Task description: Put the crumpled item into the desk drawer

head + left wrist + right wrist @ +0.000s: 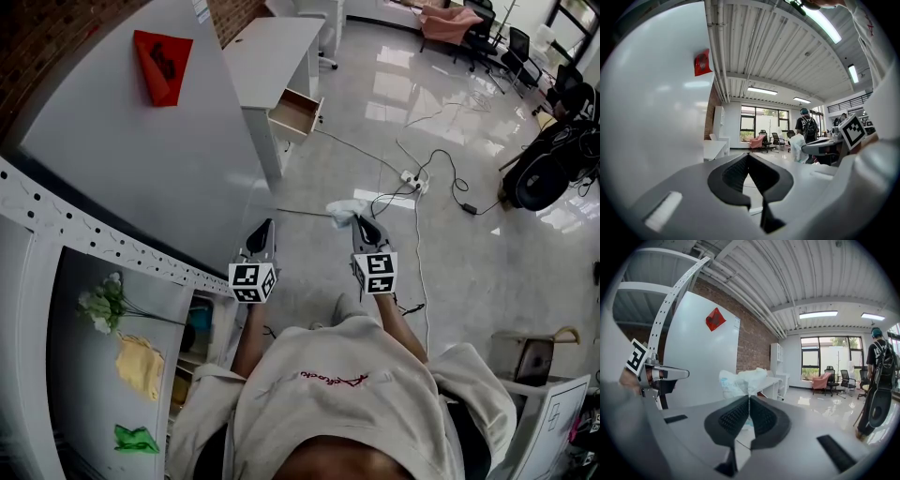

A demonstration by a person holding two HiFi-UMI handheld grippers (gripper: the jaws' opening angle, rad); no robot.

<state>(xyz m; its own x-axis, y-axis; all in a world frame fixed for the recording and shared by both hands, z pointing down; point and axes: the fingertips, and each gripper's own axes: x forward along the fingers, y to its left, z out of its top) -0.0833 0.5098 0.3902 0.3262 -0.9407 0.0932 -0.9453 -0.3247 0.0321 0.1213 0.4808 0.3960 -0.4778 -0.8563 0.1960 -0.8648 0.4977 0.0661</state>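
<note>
The crumpled item (345,210) is a white plastic wad that my right gripper (362,221) is shut on, held out over the floor. In the right gripper view the wad (739,380) bulges out above the closed jaws. My left gripper (265,225) is level beside it, shut with nothing between its fingers; its jaws meet at the tip in the left gripper view (748,155). The white desk (272,52) stands ahead along the wall, and its drawer (294,114) is pulled out and looks empty. Both grippers are well short of the desk.
A big white panel (141,159) with a red thing (161,66) on it runs along my left. Cables and a power strip (412,178) lie on the glossy floor to the right. A shelf (103,375) with flowers sits at lower left. A person with a backpack (806,126) stands far off.
</note>
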